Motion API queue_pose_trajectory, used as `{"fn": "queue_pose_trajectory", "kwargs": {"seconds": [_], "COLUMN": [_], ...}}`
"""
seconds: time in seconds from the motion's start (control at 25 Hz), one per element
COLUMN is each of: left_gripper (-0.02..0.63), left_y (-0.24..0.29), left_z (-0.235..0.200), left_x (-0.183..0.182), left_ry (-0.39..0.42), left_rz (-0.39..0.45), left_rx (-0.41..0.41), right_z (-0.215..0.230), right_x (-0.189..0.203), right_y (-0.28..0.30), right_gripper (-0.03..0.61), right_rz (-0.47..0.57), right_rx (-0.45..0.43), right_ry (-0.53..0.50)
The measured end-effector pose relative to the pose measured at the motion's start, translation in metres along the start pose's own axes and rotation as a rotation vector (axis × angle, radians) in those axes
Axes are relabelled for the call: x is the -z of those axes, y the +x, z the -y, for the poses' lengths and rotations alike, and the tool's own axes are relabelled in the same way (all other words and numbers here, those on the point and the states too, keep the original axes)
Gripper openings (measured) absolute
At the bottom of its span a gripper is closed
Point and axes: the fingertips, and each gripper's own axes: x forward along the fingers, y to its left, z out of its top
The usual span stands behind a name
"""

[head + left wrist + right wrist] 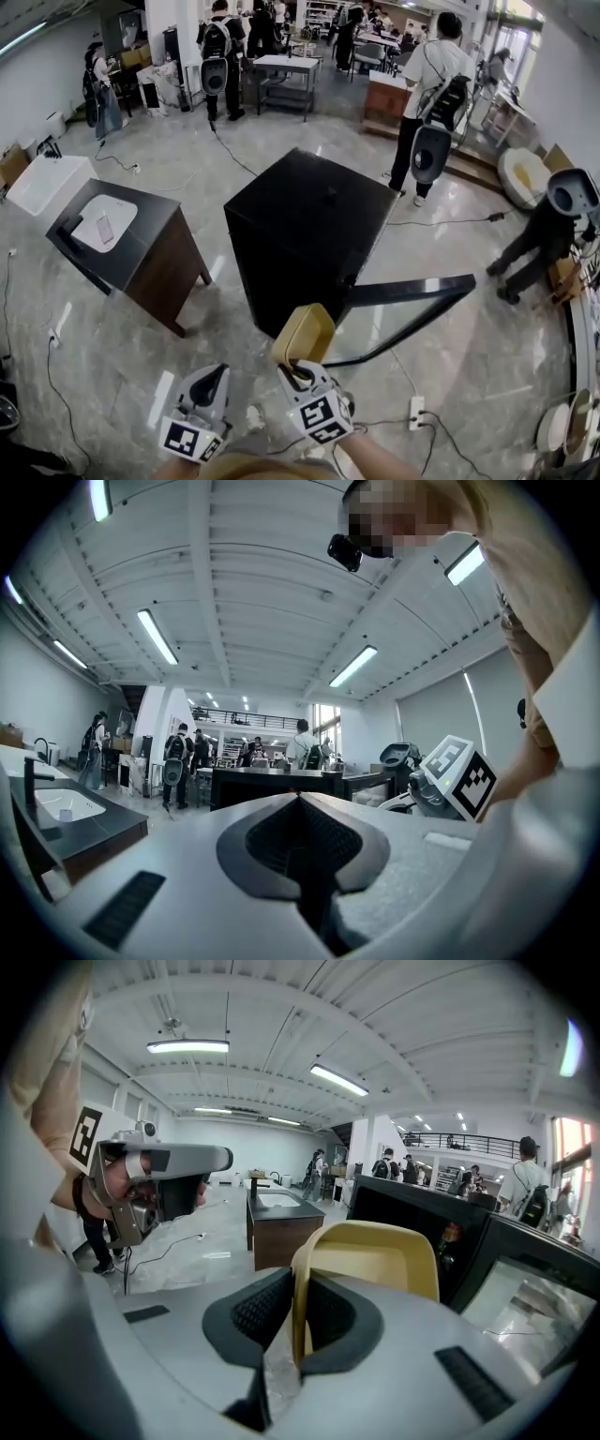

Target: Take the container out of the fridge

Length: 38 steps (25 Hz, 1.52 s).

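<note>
A yellow container (303, 335) hangs in front of the black fridge (309, 234), outside it, with my right gripper (302, 375) shut on its rim. The right gripper view shows the container's wall (375, 1260) pinched between the dark pads (258, 1312) of that gripper (302, 1283). The fridge door (412, 300) stands open to the right. To the left and lower, my left gripper (208, 394) is shut with nothing in it. In the left gripper view, its pads (300, 803) meet with no gap.
A dark wooden cabinet with a white sink (122, 244) stands left of the fridge. Cables and a power strip (417, 410) lie on the shiny floor. A person with a backpack (431, 94) stands behind the fridge, and others are farther back.
</note>
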Motion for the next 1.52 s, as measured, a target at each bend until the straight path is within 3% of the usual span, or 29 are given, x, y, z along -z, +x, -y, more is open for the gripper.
{"fn": "queue_pose_trajectory", "kwargs": {"seconds": [0.72,1.52], "left_gripper": [0.002,0.002], "left_y": [-0.017,-0.031], "left_z": [0.003,0.016], "left_x": [-0.003,-0.019], "left_ry": [0.001,-0.003], "left_rz": [0.014,0.052], "left_rx": [-0.031,-0.085], "right_z": [-0.007,0.020], "right_x": [-0.027,-0.021], "right_y": [-0.051,-0.113], "right_gripper": [0.026,0.026], "right_rz": [0.126,0.202], "right_rx": [0.010,0.109], "right_ry": [0.079,0.162]}}
